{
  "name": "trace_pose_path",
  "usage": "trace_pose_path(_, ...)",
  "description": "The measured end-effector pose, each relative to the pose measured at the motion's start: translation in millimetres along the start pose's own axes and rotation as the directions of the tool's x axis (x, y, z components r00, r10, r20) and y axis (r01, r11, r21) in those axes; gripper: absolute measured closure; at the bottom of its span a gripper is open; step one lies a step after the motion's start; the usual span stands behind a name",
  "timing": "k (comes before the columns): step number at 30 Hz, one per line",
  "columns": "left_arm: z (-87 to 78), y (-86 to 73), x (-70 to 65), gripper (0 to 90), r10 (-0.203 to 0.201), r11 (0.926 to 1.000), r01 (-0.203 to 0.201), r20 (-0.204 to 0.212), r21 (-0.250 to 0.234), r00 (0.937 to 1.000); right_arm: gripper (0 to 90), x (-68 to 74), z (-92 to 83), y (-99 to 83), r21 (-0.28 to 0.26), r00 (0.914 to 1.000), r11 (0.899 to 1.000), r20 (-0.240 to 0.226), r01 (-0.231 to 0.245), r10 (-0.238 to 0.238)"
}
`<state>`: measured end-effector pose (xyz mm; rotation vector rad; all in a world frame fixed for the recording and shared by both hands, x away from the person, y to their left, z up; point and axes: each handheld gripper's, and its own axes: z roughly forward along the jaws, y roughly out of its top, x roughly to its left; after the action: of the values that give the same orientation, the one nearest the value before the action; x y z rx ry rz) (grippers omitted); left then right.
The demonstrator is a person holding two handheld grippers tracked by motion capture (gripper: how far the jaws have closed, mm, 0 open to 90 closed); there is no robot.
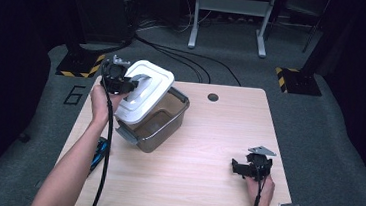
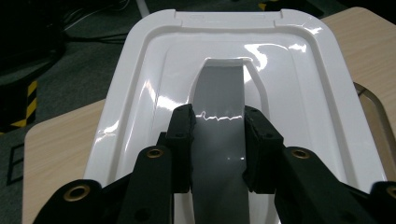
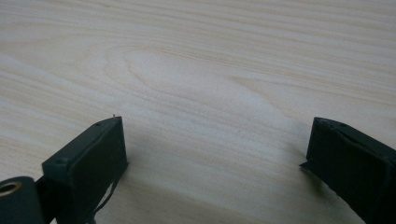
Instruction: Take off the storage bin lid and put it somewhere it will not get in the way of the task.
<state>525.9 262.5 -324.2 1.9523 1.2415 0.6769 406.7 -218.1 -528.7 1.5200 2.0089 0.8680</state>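
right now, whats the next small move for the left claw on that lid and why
Probably lift the lid a bit higher and carry it left, clear of the box. The left claw is shut on the lid's grey handle, and the lid sits tilted, its near edge low against the clear brown bin. The right claw hangs open, apart.

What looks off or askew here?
The white lid sits tilted on the brown bin, not seated flat: the left gripper is shut on its grey handle with the left side raised. The right gripper is open over bare table. No spill or damage.
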Motion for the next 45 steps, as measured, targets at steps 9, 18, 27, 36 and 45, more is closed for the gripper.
trace_pose_path(9, 1.5, -6.5, 26.7, 67.5, -0.064, 0.998, 0.064, -0.064, 0.0, 0.9959, 3.9, 0.4, -0.3, 0.1, 0.004, 1.0, 1.0, 0.001, -0.004, 0.004)
trace_pose_path(18, 1.7, -9.7, 38.2, 67.5, -0.078, 0.9969, 0.079, -0.113, -0.002, 0.9904, 3.9, 0.0, -0.1, 0.1, 0.002, 1.0, 1.0, 0.0, 0.001, -0.001)
trace_pose_path(27, -0.4, -13.4, 50.9, 67.5, -0.086, 0.9961, 0.088, -0.172, 0.003, 0.9813, 3.9, 0.3, -0.3, 0.1, 0.005, 1.0, 1.0, 0.001, -0.004, 0.004)
trace_pose_path(36, -1.6, -20.6, 67.5, 67.4, -0.126, 0.9916, 0.129, -0.228, -0.003, 0.9655, 3.9, 0.1, 0.0, 0.1, 0.001, 1.0, 1.0, 0.0, 0.0, 0.0)
trace_pose_path(45, 2.9, -29.8, 83.1, 67.4, -0.172, 0.9841, 0.177, -0.277, -0.007, 0.9452, 3.9, 0.3, -0.2, 0.0, 0.003, 1.0, 1.0, 0.0, -0.004, 0.004)
